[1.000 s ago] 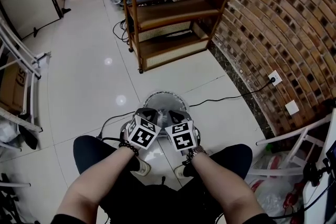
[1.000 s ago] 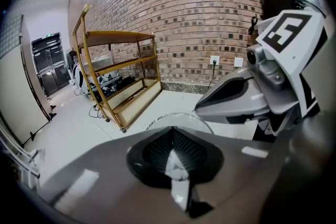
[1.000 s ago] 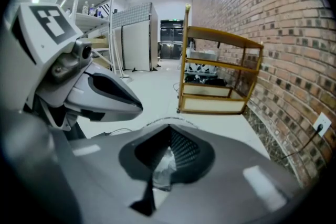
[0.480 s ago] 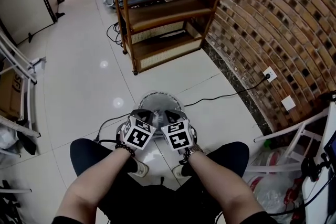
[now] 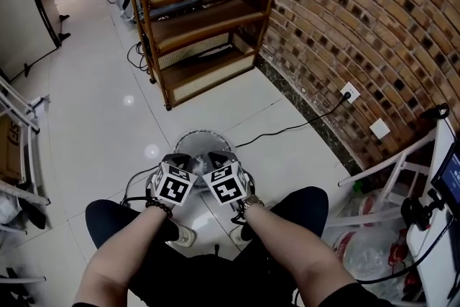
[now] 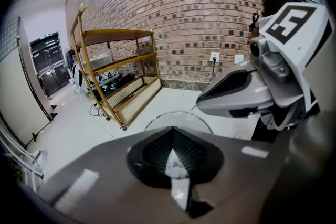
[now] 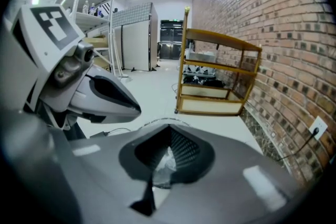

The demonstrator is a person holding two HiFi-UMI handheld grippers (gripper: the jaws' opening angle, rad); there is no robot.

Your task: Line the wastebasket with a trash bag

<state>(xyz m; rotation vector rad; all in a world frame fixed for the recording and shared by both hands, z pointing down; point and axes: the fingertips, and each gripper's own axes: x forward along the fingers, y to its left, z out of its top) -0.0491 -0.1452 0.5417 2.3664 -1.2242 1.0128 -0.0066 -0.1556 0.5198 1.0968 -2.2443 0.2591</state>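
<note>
Wastebasket (image 5: pixel 201 141) sits on the floor (image 5: pixel 108 111), right below the left gripper (image 5: pixel 178 160) and right gripper (image 5: pixel 218 157). They're side by side, fingers (image 6: pixel 152 152) clenched on trash bag (image 7: pixel 164 162) film, probably to pull its mouth open.

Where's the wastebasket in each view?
Head view: wastebasket low centre, on the floor in front of the knees.
Left gripper view: wastebasket centre, only the rim arc shows.
Right gripper view: wastebasket centre, a thin rim arc.
Shared landmark: wooden shelf beyond it, by the brick wall.
</note>
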